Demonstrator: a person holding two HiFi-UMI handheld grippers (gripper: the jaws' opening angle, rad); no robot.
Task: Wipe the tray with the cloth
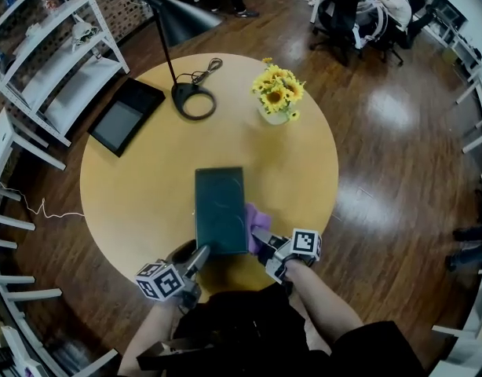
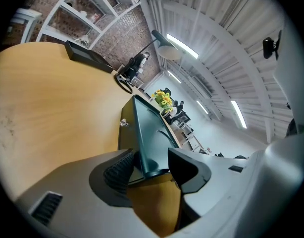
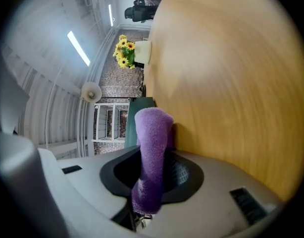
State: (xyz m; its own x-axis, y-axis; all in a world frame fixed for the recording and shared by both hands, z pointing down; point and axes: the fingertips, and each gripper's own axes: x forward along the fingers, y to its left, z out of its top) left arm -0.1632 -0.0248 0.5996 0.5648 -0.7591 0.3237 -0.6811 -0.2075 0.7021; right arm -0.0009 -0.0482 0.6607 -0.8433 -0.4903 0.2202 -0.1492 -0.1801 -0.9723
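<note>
A dark green tray (image 1: 220, 206) lies flat on the round wooden table (image 1: 131, 203), towards its near edge. My left gripper (image 1: 195, 259) is at the tray's near left corner. In the left gripper view the tray's rim (image 2: 149, 138) sits between the jaws, and the left gripper (image 2: 151, 170) is shut on it. My right gripper (image 1: 261, 246) is just off the tray's near right edge, shut on a purple cloth (image 1: 255, 225). In the right gripper view the cloth (image 3: 153, 138) stands up from the right gripper (image 3: 154, 167), with a strip of the tray (image 3: 137, 113) behind it.
On the far half of the table stand a black desk lamp (image 1: 182, 93) with its cord, a black tablet (image 1: 125, 115) and a pot of sunflowers (image 1: 277, 94). White shelving (image 1: 52, 61) stands to the left, and office chairs (image 1: 343, 14) at the back.
</note>
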